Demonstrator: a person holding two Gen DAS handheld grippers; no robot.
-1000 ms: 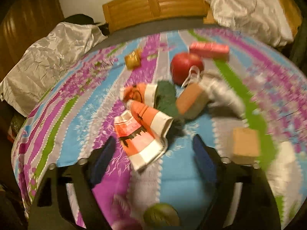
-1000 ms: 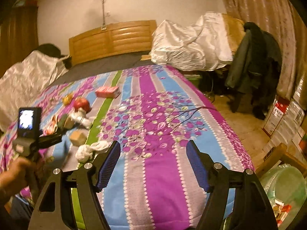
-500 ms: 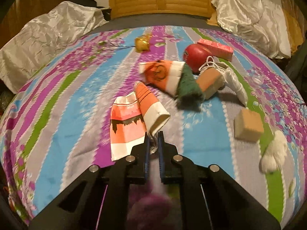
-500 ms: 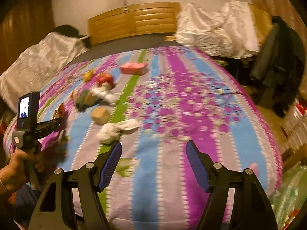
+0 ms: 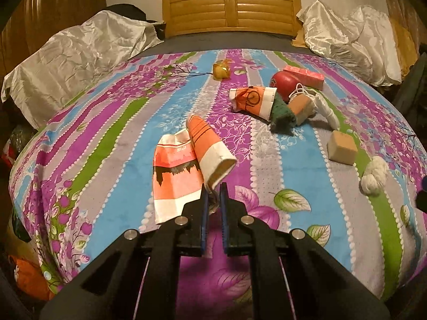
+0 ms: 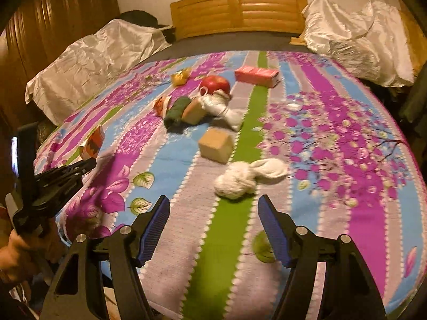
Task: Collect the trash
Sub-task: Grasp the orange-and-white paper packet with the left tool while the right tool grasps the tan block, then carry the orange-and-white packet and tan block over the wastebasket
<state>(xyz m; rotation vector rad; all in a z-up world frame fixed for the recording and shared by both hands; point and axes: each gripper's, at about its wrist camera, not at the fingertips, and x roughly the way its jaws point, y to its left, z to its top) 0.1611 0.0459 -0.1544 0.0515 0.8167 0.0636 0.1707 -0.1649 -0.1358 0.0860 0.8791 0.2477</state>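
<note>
A striped bedspread [image 5: 112, 122] is strewn with litter. The left gripper [image 5: 212, 192] is clamped on the rim of an orange paper cup [image 5: 208, 146]. The right gripper [image 6: 213, 208] is held wide apart, empty, just short of a white wad [image 6: 234, 181].

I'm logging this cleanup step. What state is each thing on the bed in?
Left gripper: shut on the near paper cup's rim.
Right gripper: open, empty.
Near paper cup: crushed, on its side.
Paper bag: flattened.
Far paper cup: tipped over.
White cloth: bunched up.
</note>
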